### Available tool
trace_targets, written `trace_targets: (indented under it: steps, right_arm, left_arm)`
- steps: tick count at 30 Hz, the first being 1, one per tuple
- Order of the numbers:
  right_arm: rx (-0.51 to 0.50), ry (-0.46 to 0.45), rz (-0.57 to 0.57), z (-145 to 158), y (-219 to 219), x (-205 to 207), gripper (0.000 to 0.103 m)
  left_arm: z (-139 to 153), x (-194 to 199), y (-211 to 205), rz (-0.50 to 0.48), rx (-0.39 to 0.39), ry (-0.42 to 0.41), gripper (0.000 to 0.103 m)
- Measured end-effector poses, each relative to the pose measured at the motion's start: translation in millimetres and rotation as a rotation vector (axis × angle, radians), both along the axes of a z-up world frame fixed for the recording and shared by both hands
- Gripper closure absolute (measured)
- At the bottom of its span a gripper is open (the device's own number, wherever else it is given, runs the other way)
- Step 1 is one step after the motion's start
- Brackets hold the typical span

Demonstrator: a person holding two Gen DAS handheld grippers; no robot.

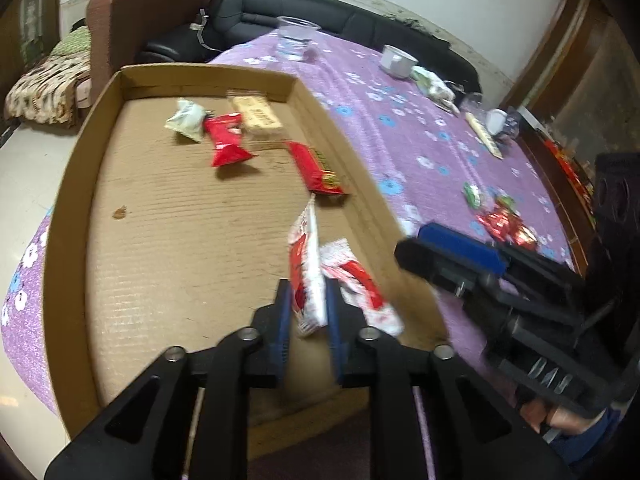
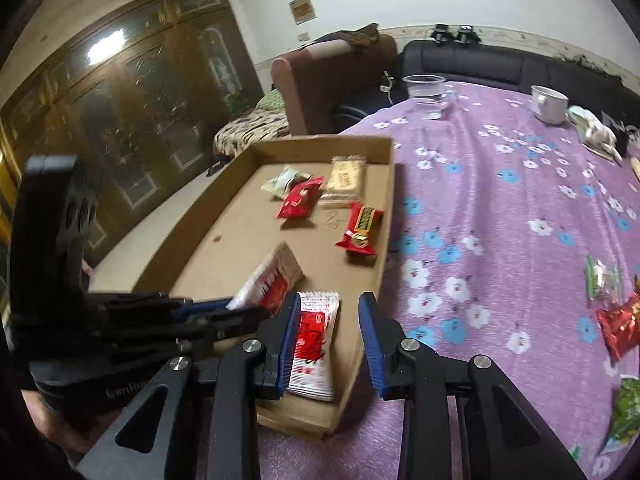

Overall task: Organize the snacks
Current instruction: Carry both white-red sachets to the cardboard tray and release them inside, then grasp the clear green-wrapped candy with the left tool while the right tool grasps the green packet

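Note:
A shallow cardboard tray [image 1: 72, 184] [image 2: 380, 240] lies on the purple flowered table. My left gripper [image 1: 307, 320] is shut on a red-and-white snack packet [image 1: 305, 276], held on edge just above the tray's near right part; it shows in the right wrist view [image 2: 268, 280]. A second red-and-white packet [image 1: 356, 284] [image 2: 314, 344] lies flat in the tray's near right corner. My right gripper [image 2: 330, 344] is open over that corner, its left finger beside the flat packet. Several snacks lie at the tray's far end: a red pack [image 1: 226, 140], a beige bar [image 1: 258, 116], a red bar [image 1: 318, 170].
Loose snacks [image 1: 500, 220] [image 2: 616, 316] lie on the cloth right of the tray. A clear plastic cup [image 2: 426, 94], a white mug [image 2: 548, 104] and clutter stand at the table's far side. A sofa and armchair are behind; a wooden cabinet stands left.

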State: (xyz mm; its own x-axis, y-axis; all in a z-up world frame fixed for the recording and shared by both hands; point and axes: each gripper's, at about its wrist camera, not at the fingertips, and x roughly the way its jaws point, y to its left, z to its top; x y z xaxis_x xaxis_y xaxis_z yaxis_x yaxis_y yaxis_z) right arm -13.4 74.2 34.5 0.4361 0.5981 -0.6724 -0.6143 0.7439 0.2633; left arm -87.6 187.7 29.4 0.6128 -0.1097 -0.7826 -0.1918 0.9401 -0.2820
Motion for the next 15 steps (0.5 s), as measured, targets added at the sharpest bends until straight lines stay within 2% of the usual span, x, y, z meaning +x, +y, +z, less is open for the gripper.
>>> trace_targets:
  steps: [4,8,15]
  right_arm:
    - [0.063,0.044,-0.034,16,-28,3,0.071]
    - [0.108,0.031,-0.08,33,-68,0,0.071]
    - [0.097,0.008,-0.22,35,-155,-8,0.071]
  left_arm:
    - [9,-2,-20,-0.089,-0.003,-0.025,0.078]
    - [18,-6,-45,-0.182,0.006,-0.047,0.078]
    - [19,2,-94,-0.327,-0.014,-0.033,0.078]
